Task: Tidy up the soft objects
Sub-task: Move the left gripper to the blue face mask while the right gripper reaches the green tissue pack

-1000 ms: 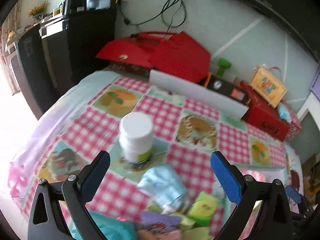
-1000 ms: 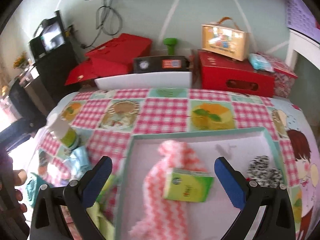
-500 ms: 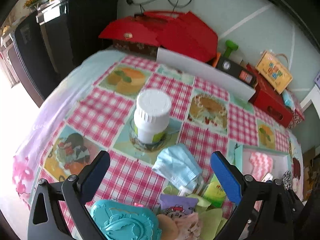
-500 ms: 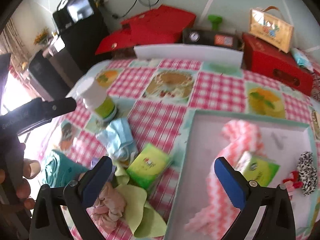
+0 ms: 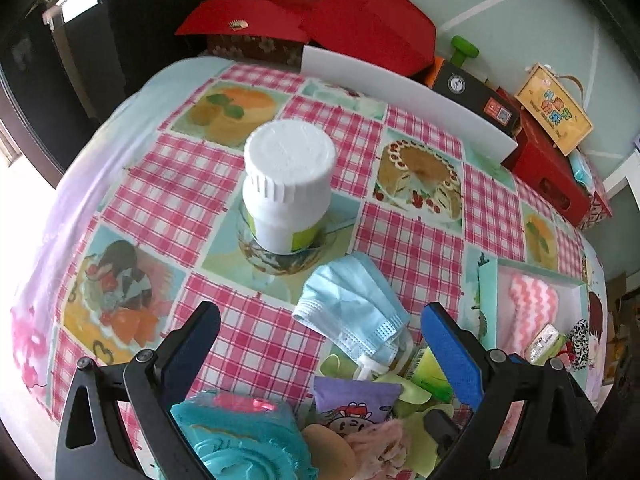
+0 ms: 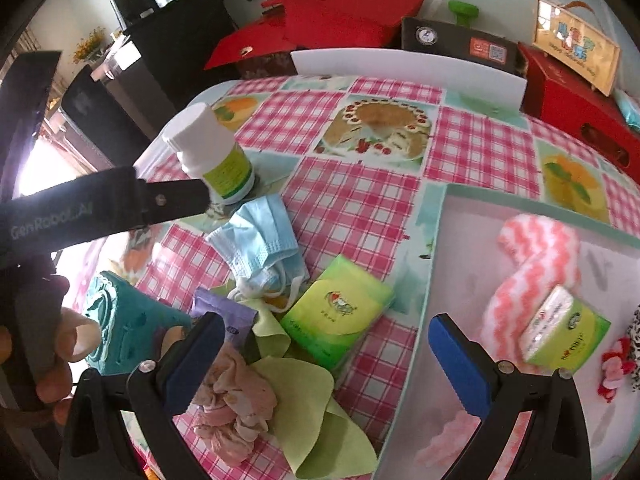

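A pile of soft things lies on the checked tablecloth: a blue face mask (image 6: 256,236) (image 5: 354,308), a green tissue pack (image 6: 338,310), a pink crumpled cloth (image 6: 234,404), a green cloth (image 6: 320,412) and a purple packet (image 6: 224,316). A pale tray (image 6: 436,264) at the right holds a pink-and-white towel (image 6: 536,256), a second green tissue pack (image 6: 564,332) and a spotted scrunchie (image 6: 636,336). My right gripper (image 6: 320,348) is open and empty, above the green tissue pack. My left gripper (image 5: 320,340) is open and empty, just short of the mask.
A white bottle with a green label (image 5: 288,184) (image 6: 212,152) stands beyond the mask. A teal plastic lid (image 5: 240,440) lies at the near left. Red boxes (image 5: 320,20) and a white board (image 5: 404,92) line the table's far edge.
The right gripper swung left from over the tray to over the pile and came lower. The left gripper tilted down and moved closer to the mask and bottle.
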A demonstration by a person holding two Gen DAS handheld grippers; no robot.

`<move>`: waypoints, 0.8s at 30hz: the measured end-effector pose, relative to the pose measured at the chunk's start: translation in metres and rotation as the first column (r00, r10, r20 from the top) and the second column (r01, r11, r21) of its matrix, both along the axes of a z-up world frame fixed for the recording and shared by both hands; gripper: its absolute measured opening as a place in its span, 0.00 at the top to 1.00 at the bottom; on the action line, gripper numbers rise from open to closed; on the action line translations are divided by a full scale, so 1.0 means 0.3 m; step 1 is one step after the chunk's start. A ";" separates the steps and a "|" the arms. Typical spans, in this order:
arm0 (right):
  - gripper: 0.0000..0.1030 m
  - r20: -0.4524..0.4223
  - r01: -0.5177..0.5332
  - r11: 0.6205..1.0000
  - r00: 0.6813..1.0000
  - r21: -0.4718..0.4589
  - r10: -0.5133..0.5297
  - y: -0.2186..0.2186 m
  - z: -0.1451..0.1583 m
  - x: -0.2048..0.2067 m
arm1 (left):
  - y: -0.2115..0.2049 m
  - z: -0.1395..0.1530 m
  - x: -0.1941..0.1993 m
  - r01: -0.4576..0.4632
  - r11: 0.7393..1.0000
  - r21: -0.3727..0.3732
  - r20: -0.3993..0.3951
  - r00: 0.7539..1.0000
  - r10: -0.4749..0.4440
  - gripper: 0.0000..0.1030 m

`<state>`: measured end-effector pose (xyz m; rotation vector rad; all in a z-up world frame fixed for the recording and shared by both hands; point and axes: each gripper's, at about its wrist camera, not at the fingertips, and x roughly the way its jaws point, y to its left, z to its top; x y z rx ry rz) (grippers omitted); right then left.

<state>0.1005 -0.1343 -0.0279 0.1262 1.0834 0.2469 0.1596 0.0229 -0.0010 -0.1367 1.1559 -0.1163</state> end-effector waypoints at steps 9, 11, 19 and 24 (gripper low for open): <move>0.12 -0.022 -0.011 1.000 1.000 0.011 0.012 0.024 -0.035 0.024 | 0.000 -0.016 0.018 0.003 1.000 -0.020 -0.018 1.000 -0.003 0.03; 0.16 -0.029 0.001 1.000 1.000 0.014 0.000 0.017 -0.045 0.032 | 0.002 -0.019 0.024 0.001 1.000 -0.022 -0.021 1.000 -0.001 0.03; 0.22 -0.031 0.023 0.999 0.999 -0.047 -0.025 0.035 -0.064 0.056 | -0.024 -0.040 0.040 0.012 1.000 -0.002 -0.044 0.999 -0.012 0.03; 0.26 -0.036 0.024 0.998 0.999 -0.065 -0.026 0.048 -0.083 0.074 | -0.033 -0.050 0.045 0.016 1.000 -0.001 -0.052 0.998 -0.016 0.03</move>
